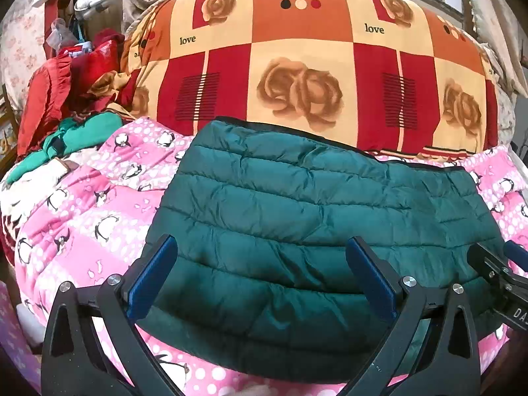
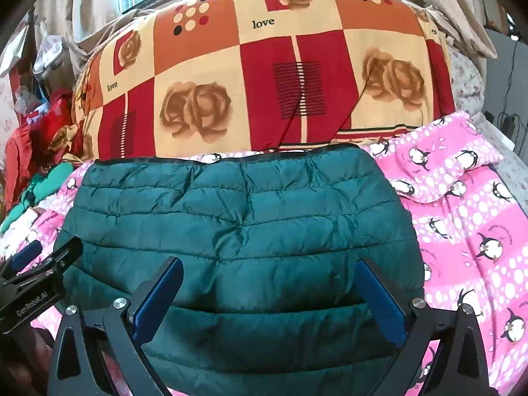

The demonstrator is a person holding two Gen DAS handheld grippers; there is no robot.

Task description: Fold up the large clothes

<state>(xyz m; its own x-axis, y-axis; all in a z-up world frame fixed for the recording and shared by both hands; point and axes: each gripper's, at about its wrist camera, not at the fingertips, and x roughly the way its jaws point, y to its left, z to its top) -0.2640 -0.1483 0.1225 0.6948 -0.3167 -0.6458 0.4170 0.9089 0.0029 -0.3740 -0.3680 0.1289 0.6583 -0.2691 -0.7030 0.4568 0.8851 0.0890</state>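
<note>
Near: left gripper [image 1: 260,275] and right gripper [image 2: 269,300], each spread wide, pinching nothing, poised over the near hem of the green quilted jacket [image 1: 297,208]; contact with the fabric impossible to tell. Middle: jacket folded to a compact panel, flat on the pink penguin bedspread [image 2: 468,217]. Far: rose-patterned quilt [image 1: 297,56] stacked behind. Best practice, likely: pinch both near corners together, lift evenly, fold away toward the far edge.

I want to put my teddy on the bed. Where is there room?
The penguin blanket is bare right of the green jacket. A smaller bare patch lies left of it, before the clothes pile. The rose quilt fills the back, and that left corner is crowded.
</note>
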